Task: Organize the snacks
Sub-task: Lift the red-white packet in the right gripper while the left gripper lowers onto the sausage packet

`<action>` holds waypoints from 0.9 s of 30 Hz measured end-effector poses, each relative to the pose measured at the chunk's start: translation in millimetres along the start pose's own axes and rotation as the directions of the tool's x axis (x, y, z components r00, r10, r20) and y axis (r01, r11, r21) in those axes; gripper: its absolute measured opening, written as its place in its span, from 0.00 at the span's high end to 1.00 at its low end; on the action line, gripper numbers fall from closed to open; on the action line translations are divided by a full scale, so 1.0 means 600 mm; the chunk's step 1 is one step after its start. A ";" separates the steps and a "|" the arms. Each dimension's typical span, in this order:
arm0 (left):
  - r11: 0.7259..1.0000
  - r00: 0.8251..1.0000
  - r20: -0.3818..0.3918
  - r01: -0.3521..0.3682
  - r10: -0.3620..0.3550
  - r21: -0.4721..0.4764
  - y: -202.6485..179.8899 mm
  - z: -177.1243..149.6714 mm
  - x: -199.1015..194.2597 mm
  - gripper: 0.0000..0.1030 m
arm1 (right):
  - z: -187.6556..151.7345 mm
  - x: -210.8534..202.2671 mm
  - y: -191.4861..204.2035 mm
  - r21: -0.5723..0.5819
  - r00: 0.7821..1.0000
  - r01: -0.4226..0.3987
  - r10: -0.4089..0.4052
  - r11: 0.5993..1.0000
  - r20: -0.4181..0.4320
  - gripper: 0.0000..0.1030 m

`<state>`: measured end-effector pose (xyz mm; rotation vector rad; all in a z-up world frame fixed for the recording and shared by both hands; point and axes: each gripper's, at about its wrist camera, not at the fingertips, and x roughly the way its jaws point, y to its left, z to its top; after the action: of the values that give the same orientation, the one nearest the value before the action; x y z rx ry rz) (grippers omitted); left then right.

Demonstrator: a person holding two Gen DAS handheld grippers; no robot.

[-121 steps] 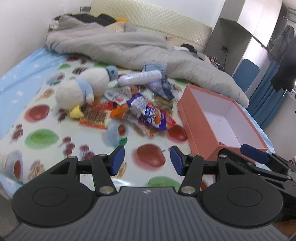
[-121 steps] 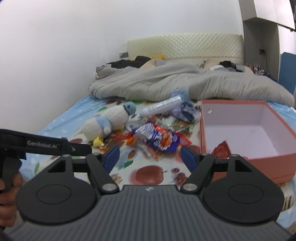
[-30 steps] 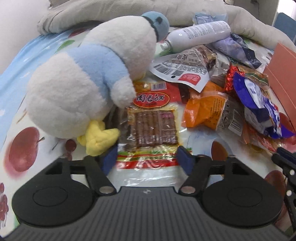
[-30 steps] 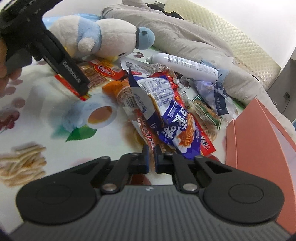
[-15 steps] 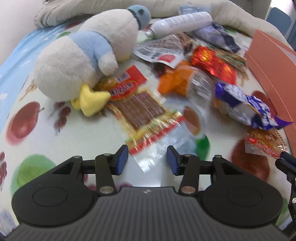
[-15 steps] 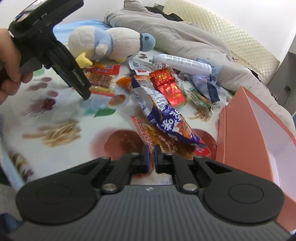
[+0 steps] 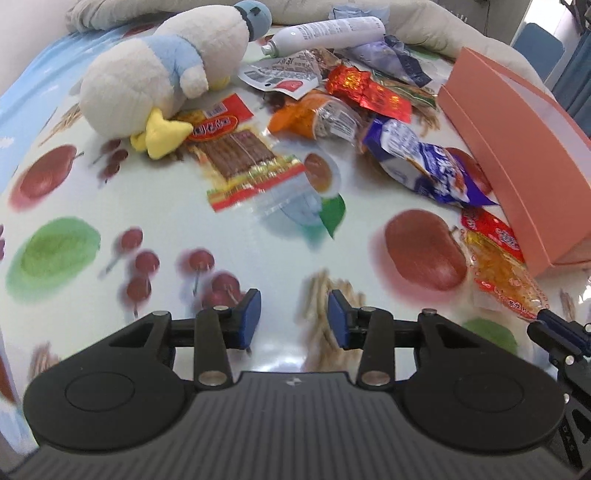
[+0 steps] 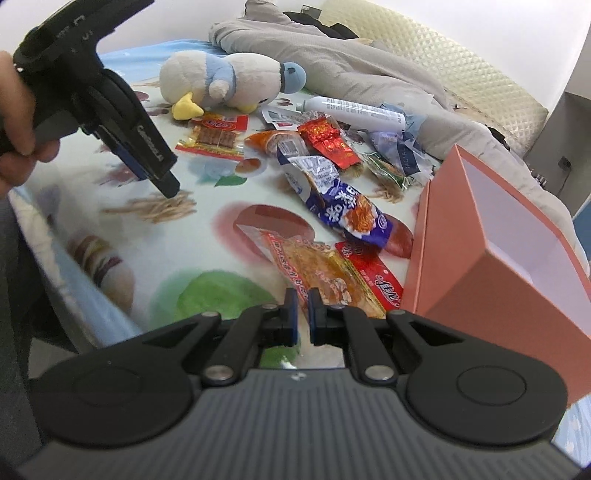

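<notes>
Several snack packets lie on a fruit-print sheet. My right gripper [image 8: 302, 308] is shut on the edge of an orange-red snack packet [image 8: 317, 271], beside the open pink box [image 8: 480, 236]. That packet also shows in the left wrist view [image 7: 498, 266], with the right gripper's tip [image 7: 554, 328] on its corner. My left gripper [image 7: 293, 319] is open and empty above bare sheet, well short of the brown jerky packet [image 7: 240, 155]. A blue-white packet [image 8: 332, 199], an orange packet [image 7: 314, 116] and a red foil packet [image 7: 369, 90] lie between.
A white-and-blue plush duck [image 7: 159, 74] lies at the far left on the jerky packet's corner. A white spray bottle [image 7: 325, 35] and a grey quilt [image 8: 332, 62] lie behind the pile. The bed's edge [image 8: 74, 258] is near left in the right wrist view.
Both grippers have pulled back from the pile. The right one has dragged the orange-red packet toward the near corner of the box. The left one has opened a little wider.
</notes>
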<state>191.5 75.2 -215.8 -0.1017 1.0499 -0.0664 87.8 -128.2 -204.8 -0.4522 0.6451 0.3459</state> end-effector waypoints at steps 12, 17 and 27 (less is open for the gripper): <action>1.000 1.000 0.020 0.017 -0.016 -0.022 -0.019 -0.046 -0.044 0.53 | -0.044 -0.038 -0.019 0.131 0.999 -0.025 0.028 0.991 -0.019 0.87; 1.000 0.997 0.076 -0.005 0.006 -0.013 -0.020 -0.035 -0.058 0.26 | -0.048 -0.052 -0.032 0.210 0.999 -0.037 0.035 0.977 0.015 0.26; 0.979 0.992 0.112 -0.031 0.054 -0.200 0.031 0.089 0.015 0.11 | -0.018 -0.015 -0.049 0.402 0.998 -0.050 0.034 0.914 0.047 0.16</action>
<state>242.4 95.8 -199.5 -0.2609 0.9386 0.0828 88.8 -160.4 -198.2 -0.0348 0.6687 0.2518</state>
